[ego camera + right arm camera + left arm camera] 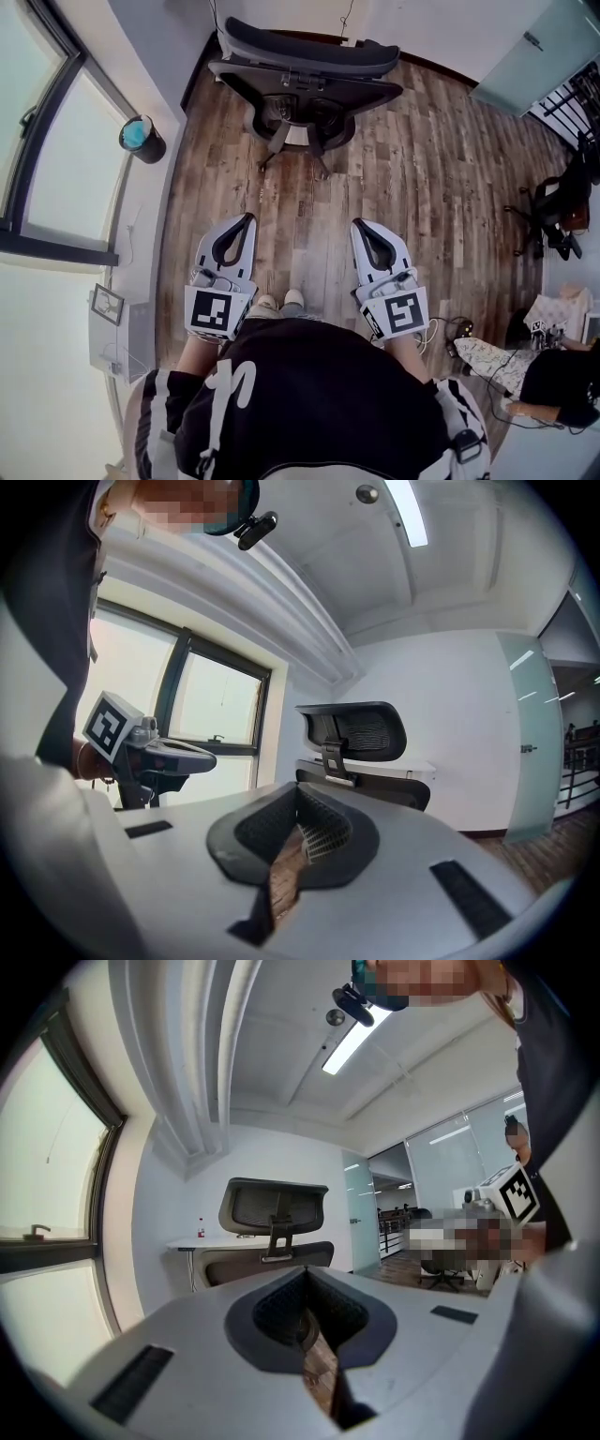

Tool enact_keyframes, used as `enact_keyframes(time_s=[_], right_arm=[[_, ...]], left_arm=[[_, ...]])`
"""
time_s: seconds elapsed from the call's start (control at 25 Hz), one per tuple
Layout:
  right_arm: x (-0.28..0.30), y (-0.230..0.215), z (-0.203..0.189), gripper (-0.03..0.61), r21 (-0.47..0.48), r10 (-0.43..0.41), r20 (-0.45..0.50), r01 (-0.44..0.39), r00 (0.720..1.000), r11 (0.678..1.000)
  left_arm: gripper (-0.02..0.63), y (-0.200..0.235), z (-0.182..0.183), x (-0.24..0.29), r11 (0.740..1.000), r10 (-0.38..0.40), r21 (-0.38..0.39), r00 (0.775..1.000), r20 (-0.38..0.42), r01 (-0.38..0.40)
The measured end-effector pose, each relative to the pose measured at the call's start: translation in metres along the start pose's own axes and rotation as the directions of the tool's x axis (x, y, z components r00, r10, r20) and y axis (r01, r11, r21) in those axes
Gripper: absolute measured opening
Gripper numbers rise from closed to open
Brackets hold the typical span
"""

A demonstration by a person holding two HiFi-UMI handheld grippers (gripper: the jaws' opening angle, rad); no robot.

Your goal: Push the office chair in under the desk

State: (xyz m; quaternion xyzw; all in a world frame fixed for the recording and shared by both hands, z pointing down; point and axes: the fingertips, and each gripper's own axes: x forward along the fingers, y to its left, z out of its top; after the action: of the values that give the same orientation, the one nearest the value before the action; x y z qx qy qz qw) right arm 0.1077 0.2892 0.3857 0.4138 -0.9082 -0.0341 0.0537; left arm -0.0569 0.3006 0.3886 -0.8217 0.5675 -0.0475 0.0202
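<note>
Holding left tool (246, 219) and right tool (359, 225) pressed together, pinching nothing. Facing office chair (305, 75), well ahead, just before the counter (192, 1241). Might push off-center and spin it sideways.

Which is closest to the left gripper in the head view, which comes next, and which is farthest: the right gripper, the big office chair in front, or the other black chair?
1. The right gripper: just beside the left gripper, on its right.
2. The office chair: straight ahead, at the top of the view.
3. The other black chair: far off at the right edge.
</note>
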Motion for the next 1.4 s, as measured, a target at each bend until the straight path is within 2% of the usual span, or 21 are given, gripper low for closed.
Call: enact_keyframes(time_s=[0.12, 0.44, 0.76, 0.92, 1.12, 1.4], right_arm=[[0.003, 0.002, 0.001, 0.009, 0.006, -0.005, -0.001, 0.005, 1.0, 1.0], [0.004, -0.002, 0.004, 0.009, -0.017, -0.011, -0.004, 0.011, 1.0, 1.0], [-0.005, -0.012, -0.005, 0.009, -0.055, 0.003, -0.021, -0.004, 1.0, 0.998], [-0.005, -0.014, -0.01, 0.009, -0.057, -0.002, -0.032, 0.0, 0.999, 0.998], [0.004, -0.026, -0.009, 0.009, -0.075, -0.024, -0.027, 0.021, 0.999, 0.997], [0.025, -0.043, 0.001, 0.009, -0.093, -0.076, -0.025, 0.074, 0.997, 0.993]], left_arm=[[0.008, 0.004, -0.007, -0.001, 1.0, -0.011, -0.007, 1.0, -0.009, 0.011], [0.008, 0.009, 0.007, 0.007, 1.0, -0.017, 0.014, 1.0, 0.019, 0.017], [0.008, -0.001, 0.005, 0.006, 1.0, 0.014, 0.012, 1.0, 0.028, -0.014], [0.008, -0.003, -0.005, -0.001, 1.0, 0.02, -0.005, 1.0, -0.003, -0.02], [0.008, 0.014, -0.005, 0.006, 0.999, 0.048, -0.006, 0.999, 0.016, -0.048], [0.008, 0.037, 0.009, 0.028, 0.999, 0.041, -0.001, 0.997, 0.059, -0.041]])
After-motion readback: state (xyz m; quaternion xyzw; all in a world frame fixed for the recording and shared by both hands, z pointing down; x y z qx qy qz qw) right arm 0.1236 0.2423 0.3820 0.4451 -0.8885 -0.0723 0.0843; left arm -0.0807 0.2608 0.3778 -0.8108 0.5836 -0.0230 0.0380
